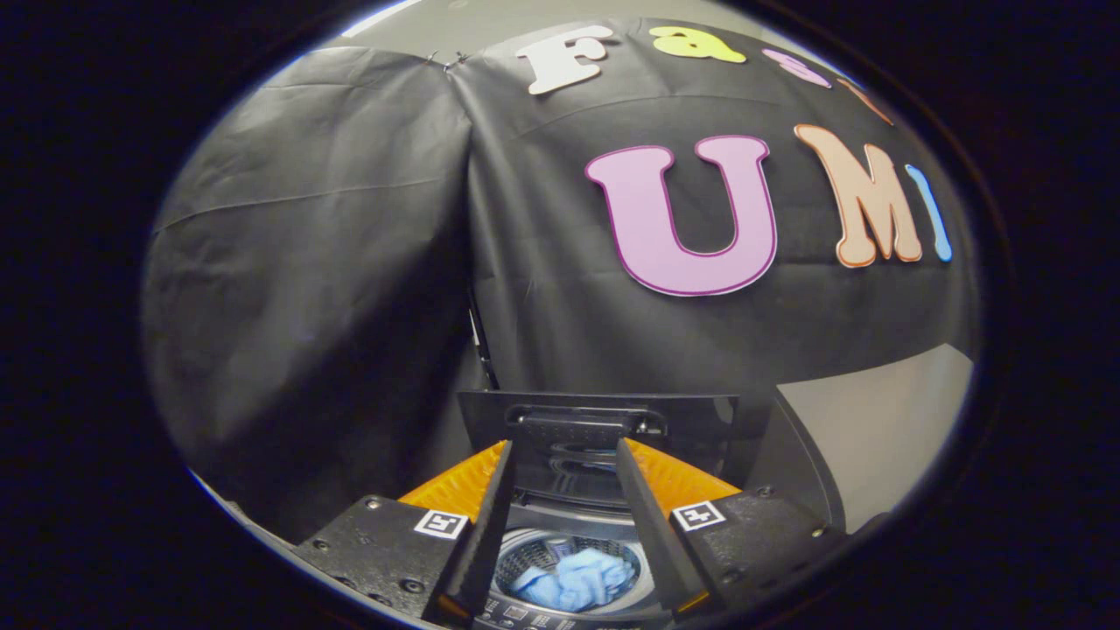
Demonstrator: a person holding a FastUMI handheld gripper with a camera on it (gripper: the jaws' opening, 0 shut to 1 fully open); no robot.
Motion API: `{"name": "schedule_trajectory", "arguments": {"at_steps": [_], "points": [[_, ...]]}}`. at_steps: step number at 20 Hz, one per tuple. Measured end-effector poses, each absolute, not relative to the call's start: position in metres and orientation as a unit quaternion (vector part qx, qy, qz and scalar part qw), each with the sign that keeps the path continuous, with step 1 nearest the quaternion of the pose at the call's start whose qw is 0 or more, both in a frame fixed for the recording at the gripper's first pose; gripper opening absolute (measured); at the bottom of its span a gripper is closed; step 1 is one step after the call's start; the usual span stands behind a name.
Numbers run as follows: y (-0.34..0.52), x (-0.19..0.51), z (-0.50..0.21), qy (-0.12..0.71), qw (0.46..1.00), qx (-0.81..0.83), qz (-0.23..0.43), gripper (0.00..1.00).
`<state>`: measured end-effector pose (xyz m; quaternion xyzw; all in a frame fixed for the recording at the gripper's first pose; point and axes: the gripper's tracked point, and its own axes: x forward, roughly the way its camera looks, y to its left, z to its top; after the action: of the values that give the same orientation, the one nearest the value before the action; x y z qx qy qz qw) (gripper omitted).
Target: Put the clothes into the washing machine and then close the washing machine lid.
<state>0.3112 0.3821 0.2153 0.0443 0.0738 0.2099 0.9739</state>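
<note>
My gripper (pixel 564 451) hangs above the washing machine (pixel 573 604) with its two fingers (pixel 490 507) spread apart and nothing between them; the jaws are released, pressing on no object. Each finger carries a small square marker on its upper block. Looking down through the gap between the fingers, I see the round mouth of the drum (pixel 569 573), its perforated metal wall showing as a ring, and inside it lies the clothes (pixel 577 582), a crumpled light blue bundle resting at the bottom of the tub, well below my fingertips and not touching them. A strip of the control panel (pixel 560 619) with small buttons runs along the near rim of the machine, just under the drum opening. Just ahead of my fingertips stands the washing machine lid (pixel 599 429), raised upright on its hinge at the back of the opening, a dark glossy panel with a recessed handle near its top edge; its surface mirrors faint curves of the drum. To the right of the lid a dark curved edge borders a plain grey surface (pixel 884 429). Beyond the lid, the black cloth wall (pixel 350 262) of the booth hangs in loose folds, with a seam where two sheets meet.
</note>
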Motion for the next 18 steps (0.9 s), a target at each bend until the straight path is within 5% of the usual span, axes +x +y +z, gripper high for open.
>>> {"name": "schedule_trajectory", "arguments": {"at_steps": [5,18], "points": [[0.378,0.330,0.224,0.059,0.978,0.049,0.194,0.71],[0.357,0.469,0.221,0.025,0.999,-0.008,0.045,0.97]]}}
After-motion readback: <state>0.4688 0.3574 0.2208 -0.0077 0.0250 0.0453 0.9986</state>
